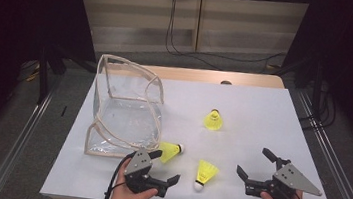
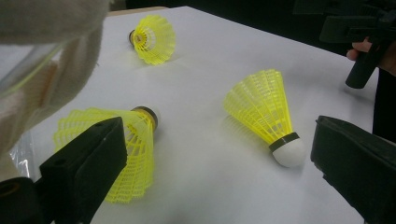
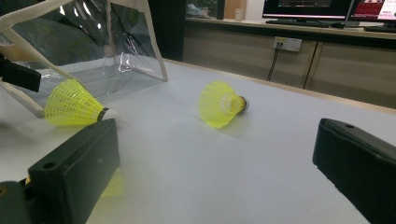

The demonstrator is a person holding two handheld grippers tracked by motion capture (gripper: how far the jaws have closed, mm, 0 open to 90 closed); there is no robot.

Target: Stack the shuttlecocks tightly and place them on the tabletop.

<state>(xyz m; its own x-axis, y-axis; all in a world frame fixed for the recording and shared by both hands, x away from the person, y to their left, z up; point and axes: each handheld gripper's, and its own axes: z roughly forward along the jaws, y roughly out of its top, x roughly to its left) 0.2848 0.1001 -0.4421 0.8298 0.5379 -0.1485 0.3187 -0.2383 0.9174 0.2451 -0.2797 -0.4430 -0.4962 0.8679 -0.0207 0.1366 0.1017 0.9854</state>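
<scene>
Three yellow shuttlecocks lie on the white table: one far out, one by the bag, one near the front. My left gripper stands open and empty just left of the front shuttlecock, with the bag-side shuttlecock behind its left jaw. My right gripper is open and empty to the right of the front one. In the right gripper view, the far shuttlecock lies ahead between the jaws and the bag-side one at the left.
A clear plastic bag with cream trim stands open on the table's left half, close to my left gripper. A wooden strip runs along the far edge. Metal rails flank the table. Cables hang at the back wall.
</scene>
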